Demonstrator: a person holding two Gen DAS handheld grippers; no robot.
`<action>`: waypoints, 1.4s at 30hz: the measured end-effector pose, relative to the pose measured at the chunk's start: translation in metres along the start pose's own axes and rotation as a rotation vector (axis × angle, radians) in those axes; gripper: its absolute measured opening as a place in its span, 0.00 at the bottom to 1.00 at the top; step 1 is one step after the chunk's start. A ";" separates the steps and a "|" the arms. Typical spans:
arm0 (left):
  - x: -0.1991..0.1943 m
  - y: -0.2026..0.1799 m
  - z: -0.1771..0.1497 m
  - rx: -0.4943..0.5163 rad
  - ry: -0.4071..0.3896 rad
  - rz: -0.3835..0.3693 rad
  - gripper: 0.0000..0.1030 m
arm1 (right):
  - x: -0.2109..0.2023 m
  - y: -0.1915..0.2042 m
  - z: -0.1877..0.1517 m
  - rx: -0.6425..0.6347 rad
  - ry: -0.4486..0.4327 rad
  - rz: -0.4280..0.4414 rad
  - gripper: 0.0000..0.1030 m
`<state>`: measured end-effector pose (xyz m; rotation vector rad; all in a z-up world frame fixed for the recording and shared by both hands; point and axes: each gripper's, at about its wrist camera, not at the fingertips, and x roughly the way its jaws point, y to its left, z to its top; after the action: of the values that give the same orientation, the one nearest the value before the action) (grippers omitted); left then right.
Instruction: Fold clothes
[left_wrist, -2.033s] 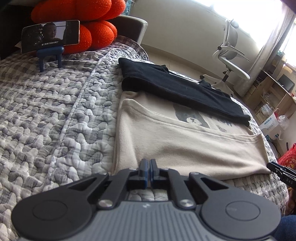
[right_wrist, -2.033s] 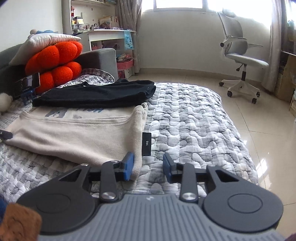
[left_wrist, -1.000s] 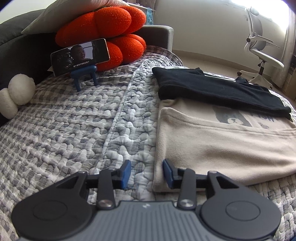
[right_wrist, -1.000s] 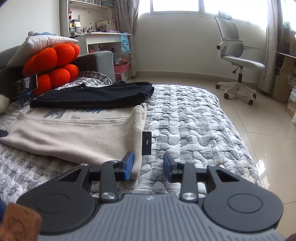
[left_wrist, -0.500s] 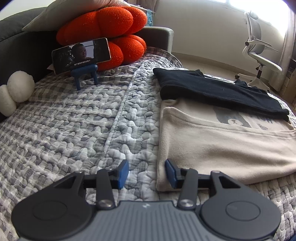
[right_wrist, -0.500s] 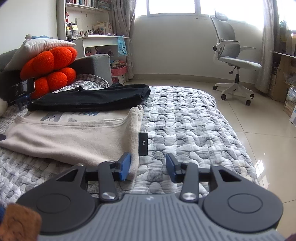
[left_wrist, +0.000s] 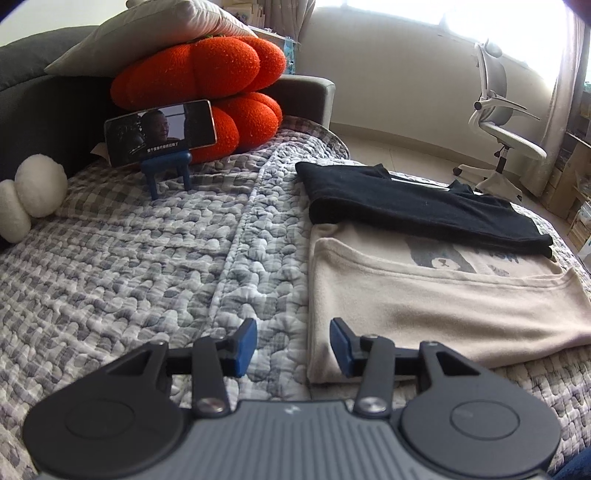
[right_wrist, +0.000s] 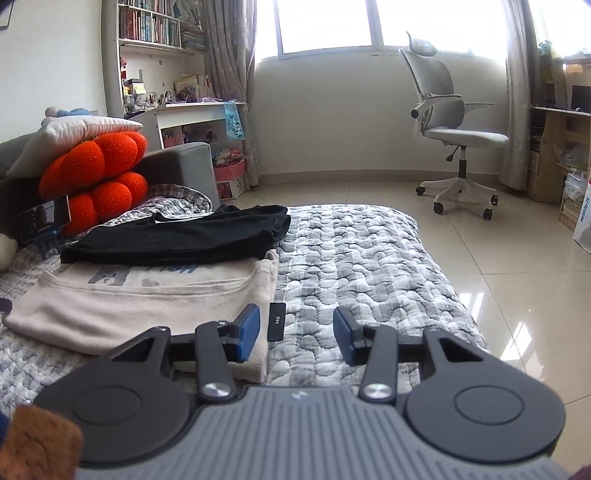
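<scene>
**Both hand-held grippers apart at the near corners of the beige garment**

The left hand-held gripper (left_wrist: 293, 343) has its blue pads parted and grips nothing; its right pad hangs over the near left corner of the folded beige garment (left_wrist: 436, 306), contact unclear. The right hand-held gripper (right_wrist: 296, 332) is likewise parted and empty over the near right corner, beside a small black tag (right_wrist: 276, 322). The garment lies on the quilted bed (left_wrist: 147, 266). Farther back, a folded black garment (left_wrist: 413, 205) overlaps its far edge, partly hiding the printed bear. A phone (left_wrist: 160, 132) leans against orange cushions (left_wrist: 207, 74).
</scene>
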<state>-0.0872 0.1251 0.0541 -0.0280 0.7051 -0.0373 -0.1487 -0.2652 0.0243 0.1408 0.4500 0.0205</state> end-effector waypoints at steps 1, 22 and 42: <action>0.000 -0.002 0.001 0.005 0.000 0.003 0.44 | 0.000 0.001 0.000 0.015 0.003 0.023 0.41; 0.027 -0.011 0.011 -0.001 0.158 0.011 0.44 | 0.028 0.043 -0.014 -0.114 0.094 -0.016 0.13; 0.035 -0.008 0.018 0.001 0.225 -0.003 0.44 | 0.027 0.032 -0.010 -0.082 0.096 -0.024 0.10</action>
<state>-0.0489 0.1154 0.0451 -0.0239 0.9298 -0.0437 -0.1281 -0.2311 0.0084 0.0540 0.5456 0.0222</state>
